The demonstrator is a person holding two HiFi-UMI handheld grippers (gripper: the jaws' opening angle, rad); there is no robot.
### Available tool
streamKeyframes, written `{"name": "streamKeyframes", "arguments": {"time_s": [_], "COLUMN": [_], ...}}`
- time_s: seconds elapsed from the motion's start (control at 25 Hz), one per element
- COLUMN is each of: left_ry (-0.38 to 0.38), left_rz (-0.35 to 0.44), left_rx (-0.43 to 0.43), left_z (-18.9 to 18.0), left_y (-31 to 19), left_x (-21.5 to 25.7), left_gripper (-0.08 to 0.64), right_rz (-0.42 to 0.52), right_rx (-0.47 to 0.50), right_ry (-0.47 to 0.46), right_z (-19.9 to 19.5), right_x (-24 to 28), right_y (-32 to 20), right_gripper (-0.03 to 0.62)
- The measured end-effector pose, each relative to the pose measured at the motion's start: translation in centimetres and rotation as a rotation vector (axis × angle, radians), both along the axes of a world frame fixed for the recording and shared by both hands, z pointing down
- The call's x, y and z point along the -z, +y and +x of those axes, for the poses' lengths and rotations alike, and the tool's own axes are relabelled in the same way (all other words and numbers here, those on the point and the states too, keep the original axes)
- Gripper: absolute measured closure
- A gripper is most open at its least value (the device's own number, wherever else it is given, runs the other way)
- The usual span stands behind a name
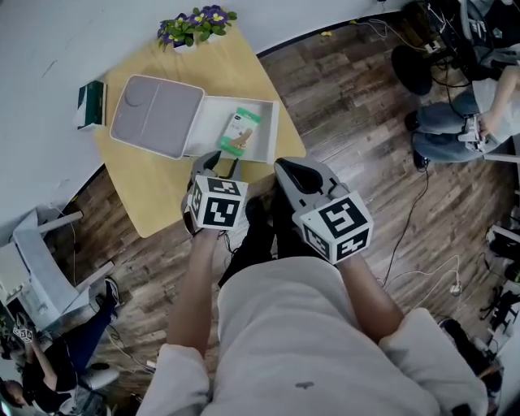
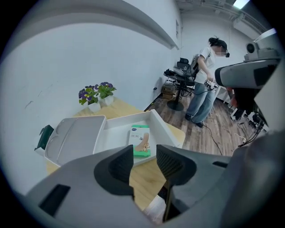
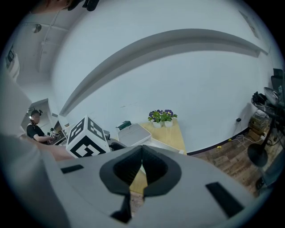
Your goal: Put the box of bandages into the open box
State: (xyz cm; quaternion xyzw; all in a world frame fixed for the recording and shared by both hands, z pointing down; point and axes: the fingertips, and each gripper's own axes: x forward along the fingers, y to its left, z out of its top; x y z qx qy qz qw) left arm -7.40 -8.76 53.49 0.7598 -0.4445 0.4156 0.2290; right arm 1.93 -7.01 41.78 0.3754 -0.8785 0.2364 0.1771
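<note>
The bandage box [image 1: 240,132], green and white, lies flat inside the white tray of the open box [image 1: 272,130], whose grey lid [image 1: 154,114] is folded back to the left on the yellow table [image 1: 154,199]. My left gripper [image 1: 218,164] hovers just short of the tray's near edge, jaws apart and empty. Its own view shows the bandage box [image 2: 141,140] in the tray [image 2: 116,133], beyond the gripper's [image 2: 144,156] gap. My right gripper [image 1: 284,168] hangs past the table's near corner over the floor; in its own view the right gripper [image 3: 141,149] has its tips touching, nothing in them.
A pot of purple flowers [image 1: 195,24] stands at the table's far edge and a dark green book [image 1: 91,104] at its left corner. A person [image 1: 467,118] sits at the right among floor cables. A grey chair [image 1: 41,268] is at the lower left.
</note>
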Motion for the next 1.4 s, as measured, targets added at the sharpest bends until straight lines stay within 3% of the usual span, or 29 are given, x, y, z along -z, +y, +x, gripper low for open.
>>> {"name": "streamKeyframes", "arguments": {"time_s": [0.68, 1.0, 1.4], "left_ry": [0.088, 0.172, 0.197], "left_rz": [0.117, 0.16, 0.248], "left_rx": [-0.022, 0.005, -0.009], "left_z": [-1.3, -1.8, -2.2], "left_y": [3.2, 4.7, 5.0], "left_x": [4.4, 7.0, 11.1], "left_gripper": [0.472, 0.488, 0.525], "right_rz": [0.096, 0.134, 0.168], "right_rx": [-0.071, -0.083, -0.099], "right_ry": [0.028, 0.028, 0.023], "right_z": [-1.6, -2.6, -2.7], "right_x": [3.1, 4.2, 5.5], "right_y": [3.5, 4.4, 4.5], "right_gripper": [0.588, 0.589, 0.589]}}
